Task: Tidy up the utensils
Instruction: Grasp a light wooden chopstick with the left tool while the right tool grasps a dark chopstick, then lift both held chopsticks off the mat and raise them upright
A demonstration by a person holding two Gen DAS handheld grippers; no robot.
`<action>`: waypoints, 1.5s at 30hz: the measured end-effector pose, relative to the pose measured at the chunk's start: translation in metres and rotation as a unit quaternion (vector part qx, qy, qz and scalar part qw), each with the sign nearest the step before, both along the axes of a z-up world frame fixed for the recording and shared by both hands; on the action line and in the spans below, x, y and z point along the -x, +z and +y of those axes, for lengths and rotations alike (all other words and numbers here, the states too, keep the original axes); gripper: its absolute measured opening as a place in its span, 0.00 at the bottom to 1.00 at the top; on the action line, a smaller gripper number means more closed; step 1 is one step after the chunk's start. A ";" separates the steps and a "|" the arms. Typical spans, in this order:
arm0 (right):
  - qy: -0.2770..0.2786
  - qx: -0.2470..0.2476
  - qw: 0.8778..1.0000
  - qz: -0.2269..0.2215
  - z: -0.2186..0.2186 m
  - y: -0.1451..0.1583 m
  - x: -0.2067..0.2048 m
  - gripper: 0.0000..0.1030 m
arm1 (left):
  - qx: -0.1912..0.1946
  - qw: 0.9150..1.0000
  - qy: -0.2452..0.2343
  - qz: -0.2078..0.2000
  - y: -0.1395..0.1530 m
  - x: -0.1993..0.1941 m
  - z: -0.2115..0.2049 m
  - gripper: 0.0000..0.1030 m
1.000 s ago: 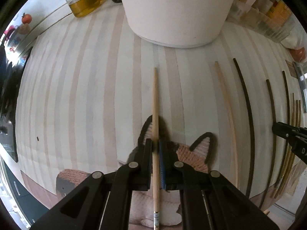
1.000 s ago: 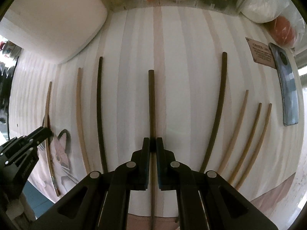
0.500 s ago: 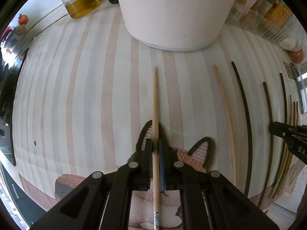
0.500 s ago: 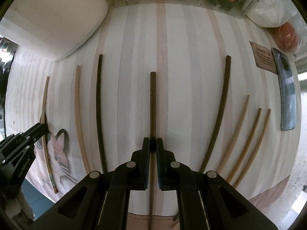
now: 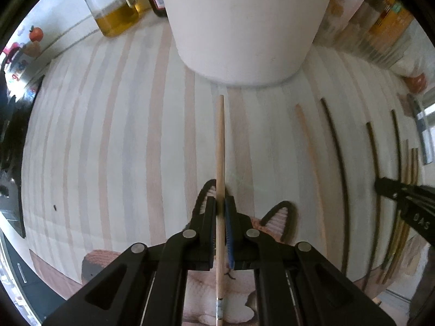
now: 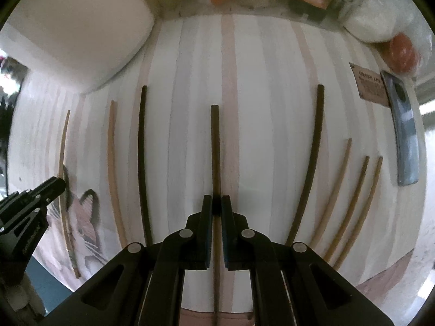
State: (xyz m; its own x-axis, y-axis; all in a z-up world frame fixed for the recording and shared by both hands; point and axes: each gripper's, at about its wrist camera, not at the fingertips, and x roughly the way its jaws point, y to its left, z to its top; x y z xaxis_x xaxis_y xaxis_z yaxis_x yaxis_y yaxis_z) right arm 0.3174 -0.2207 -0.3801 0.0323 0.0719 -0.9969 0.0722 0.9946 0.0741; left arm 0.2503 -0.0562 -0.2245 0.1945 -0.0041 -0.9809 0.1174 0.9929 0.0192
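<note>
Left gripper [image 5: 220,206]: jaws closed on a pale chopstick [image 5: 220,146].
Right gripper [image 6: 216,206]: jaws closed on a dark chopstick [image 6: 215,149].
Risk: the pale chopstick's tip could be driven into the white tub [image 5: 244,27] close ahead.

- A pale wooden chopstick [image 5: 219,168] with a small metal band near its near end runs straight toward 12 o'clock, clamped in the left gripper [image 5: 220,206], its tip just short of the white container [image 5: 244,21].
- A dark brown chopstick [image 6: 215,157] points to 12 o'clock, pinched in the right gripper [image 6: 216,203].
- To its 9 o'clock, a black chopstick [image 6: 141,160] and a tan chopstick [image 6: 112,168] lie flat on the bench [image 6: 258,135], side by side and apart.
- To its 3 o'clock lie a second black chopstick [image 6: 312,157] and three thin brown chopsticks [image 6: 353,203].
</note>
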 end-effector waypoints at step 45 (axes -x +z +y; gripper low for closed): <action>-0.013 -0.077 0.995 -0.062 -0.004 0.066 -0.003 0.05 | 0.074 0.994 0.076 0.033 0.001 -0.009 0.038 0.26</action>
